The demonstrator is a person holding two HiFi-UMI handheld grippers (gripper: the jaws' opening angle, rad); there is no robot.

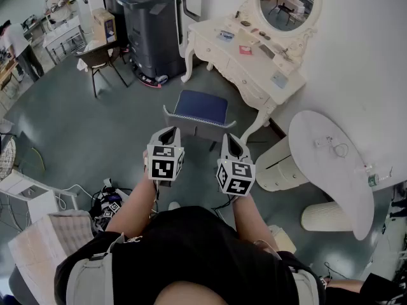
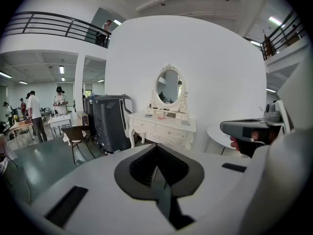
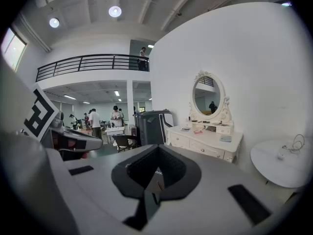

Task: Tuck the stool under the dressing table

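A stool (image 1: 200, 110) with a dark blue cushion and pale grey frame stands on the floor, out in front of the white dressing table (image 1: 245, 65) with its oval mirror (image 1: 286, 2). Both grippers hover just short of the stool's near edge, side by side. My left gripper (image 1: 167, 134) is shut and empty. My right gripper (image 1: 231, 142) is shut too, with nothing in it. In the left gripper view the dressing table (image 2: 164, 129) lies straight ahead; the stool is hidden below the gripper body. The right gripper view shows the dressing table (image 3: 205, 138) ahead to the right.
A large dark grey machine (image 1: 156, 27) stands left of the dressing table. A brown chair (image 1: 102, 59) is further left. A round white side table (image 1: 331, 167) and a white drum-shaped cabinet (image 1: 283, 164) stand at the right. Cables and boxes (image 1: 105, 202) lie on the floor by my left arm. People stand far back.
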